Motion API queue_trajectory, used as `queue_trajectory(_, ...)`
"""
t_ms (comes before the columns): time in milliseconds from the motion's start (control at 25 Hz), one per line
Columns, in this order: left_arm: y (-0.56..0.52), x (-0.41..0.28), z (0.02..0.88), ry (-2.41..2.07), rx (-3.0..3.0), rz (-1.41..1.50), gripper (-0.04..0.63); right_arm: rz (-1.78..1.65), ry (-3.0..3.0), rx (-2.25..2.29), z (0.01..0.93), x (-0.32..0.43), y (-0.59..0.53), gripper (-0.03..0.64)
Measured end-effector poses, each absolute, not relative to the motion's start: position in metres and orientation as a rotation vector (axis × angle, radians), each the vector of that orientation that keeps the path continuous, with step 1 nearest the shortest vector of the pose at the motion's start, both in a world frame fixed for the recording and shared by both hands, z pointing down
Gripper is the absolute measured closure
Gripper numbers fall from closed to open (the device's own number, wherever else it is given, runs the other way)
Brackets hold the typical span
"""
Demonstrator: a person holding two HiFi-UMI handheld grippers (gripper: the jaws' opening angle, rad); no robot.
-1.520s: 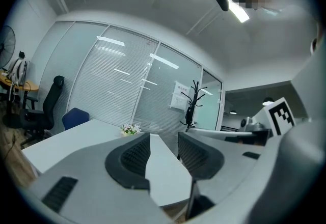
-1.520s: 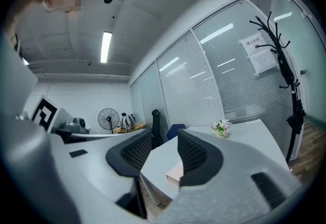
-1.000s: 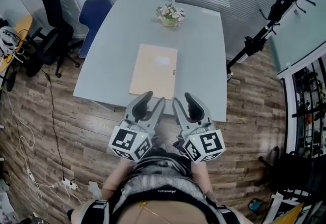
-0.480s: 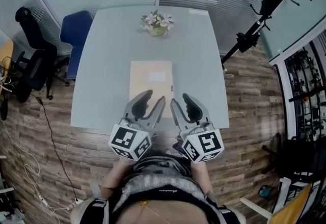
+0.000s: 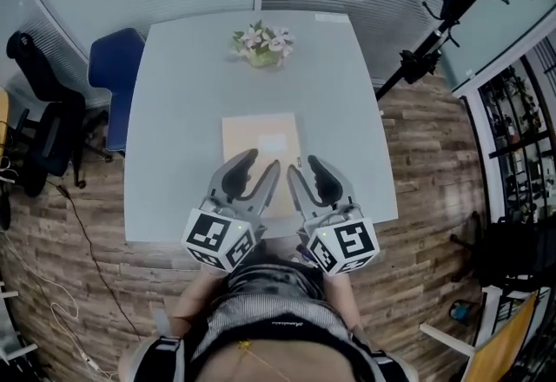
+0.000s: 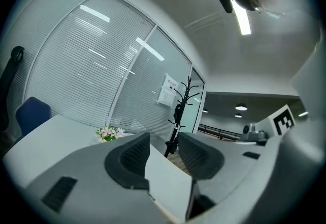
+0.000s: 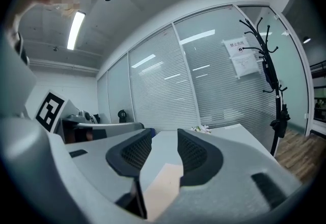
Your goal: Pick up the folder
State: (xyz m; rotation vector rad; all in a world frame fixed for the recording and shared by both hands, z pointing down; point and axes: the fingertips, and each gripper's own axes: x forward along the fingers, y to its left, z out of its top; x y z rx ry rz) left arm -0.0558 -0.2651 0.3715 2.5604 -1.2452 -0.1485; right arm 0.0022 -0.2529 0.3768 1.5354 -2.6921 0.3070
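- Only container around: a little green pot (image 5: 263,58) at the far end of the grey table (image 5: 174,128), stuffed with pink and white flowers (image 5: 261,36).
- Tan folder (image 5: 261,139) lying flat on the table, toward the near edge, well apart from the pot, with a pale label patch on top.
- Left gripper (image 5: 259,170) and right gripper (image 5: 306,170) side by side over the folder's near end in the head view.
- Both with jaws apart, nothing clamped, just table and folder showing through the gaps.
- Can't tell if either is touching the folder.
- Versus a second ago: back then tips only reaching the folder's near edge, now overlapping its near part.
- Also squarer-on to the table now, with the blue chair (image 5: 113,76) further left in the head view.
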Motion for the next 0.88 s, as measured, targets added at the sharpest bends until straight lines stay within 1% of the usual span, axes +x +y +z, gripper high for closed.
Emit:
queue_trajectory(640,-0.283,-0.079,0.393,-1.171,2.570,-0.102,0.440,0.310,-2.580,1.661,0.397,-0.007,-0.265,0.457)
queue_trajectory(880,-0.286,-0.090,0.415,-1.202,2.513,-0.051,0.440,0.392,-2.555,1.638,0.421,-0.009,-0.272,0.457)
